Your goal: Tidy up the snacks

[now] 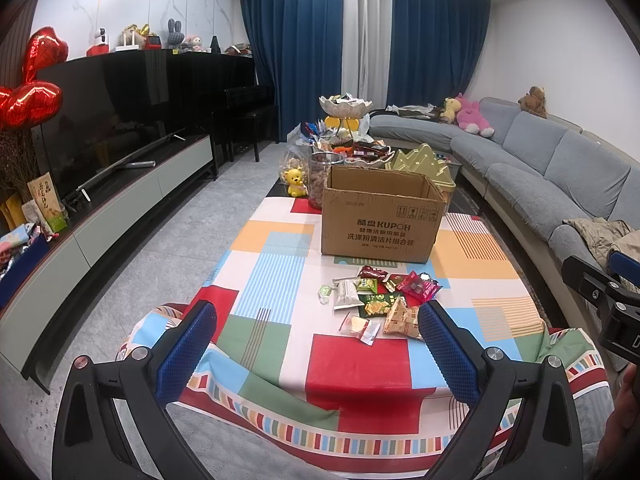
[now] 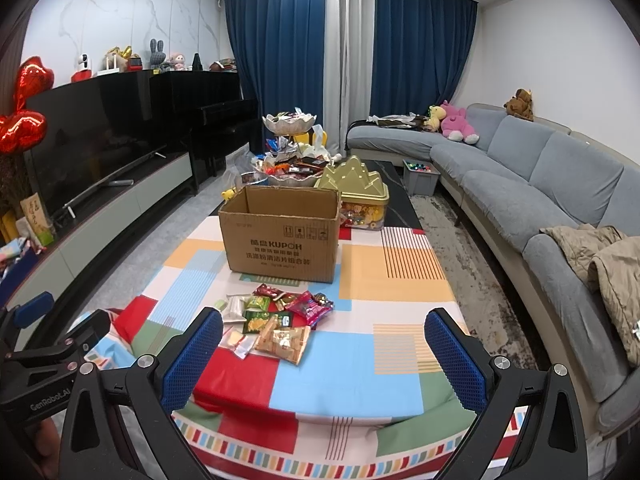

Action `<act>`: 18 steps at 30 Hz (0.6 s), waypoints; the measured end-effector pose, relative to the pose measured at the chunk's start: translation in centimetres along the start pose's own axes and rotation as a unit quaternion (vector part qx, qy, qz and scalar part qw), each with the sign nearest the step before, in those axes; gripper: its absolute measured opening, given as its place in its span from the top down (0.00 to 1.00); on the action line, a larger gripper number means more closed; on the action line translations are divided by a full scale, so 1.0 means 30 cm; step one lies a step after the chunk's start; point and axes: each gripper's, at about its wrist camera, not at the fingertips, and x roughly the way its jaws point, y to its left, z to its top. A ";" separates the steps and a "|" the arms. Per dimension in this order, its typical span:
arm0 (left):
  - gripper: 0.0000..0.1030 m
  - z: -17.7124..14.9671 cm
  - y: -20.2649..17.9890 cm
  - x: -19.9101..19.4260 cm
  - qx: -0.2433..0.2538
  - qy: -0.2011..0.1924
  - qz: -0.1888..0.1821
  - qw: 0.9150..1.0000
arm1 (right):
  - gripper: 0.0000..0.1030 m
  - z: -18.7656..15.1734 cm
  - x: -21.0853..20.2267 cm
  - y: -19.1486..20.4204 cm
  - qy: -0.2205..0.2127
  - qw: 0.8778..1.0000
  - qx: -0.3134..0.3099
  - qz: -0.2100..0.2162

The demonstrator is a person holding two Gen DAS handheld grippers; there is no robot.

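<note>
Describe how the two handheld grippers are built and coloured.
Both the left gripper and the right gripper have black angular frames with silver round bolts and blue, textured fingers. White "GenRobot.AI" lettering marks the left gripper's black body in the right wrist view. No cables show.

We note a tablecloth [image 2: 384, 276] in red, blue, orange and green blocks, a plain brown box [image 2: 280, 240], blue curtains [image 2: 276, 44], and seemingly green-and-red snack wrappers [image 2: 276, 316].
</note>
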 end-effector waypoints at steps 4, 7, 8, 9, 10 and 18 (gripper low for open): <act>0.01 0.001 0.001 0.001 0.000 0.001 0.000 1.000 | 0.00 -0.001 0.004 0.001 0.000 1.000 0.000 -0.001; 0.01 0.001 0.002 0.001 -0.001 0.000 0.000 1.000 | 0.00 0.000 0.003 0.002 0.000 1.000 0.000 0.000; 0.01 0.002 0.002 0.002 0.000 0.001 0.000 1.000 | 0.00 0.000 0.004 0.002 0.000 1.000 0.000 0.000; 0.01 0.002 0.002 0.001 -0.001 0.001 0.000 1.000 | 0.00 -0.001 0.006 0.002 0.000 1.000 0.000 -0.001; 0.01 0.000 0.002 -0.001 0.000 0.001 0.000 1.000 | 0.00 -0.001 0.006 0.002 0.000 1.000 0.000 -0.001; 0.01 -0.001 0.004 0.002 -0.001 0.002 0.000 1.000 | 0.00 -0.001 0.007 0.002 0.001 1.000 0.000 -0.001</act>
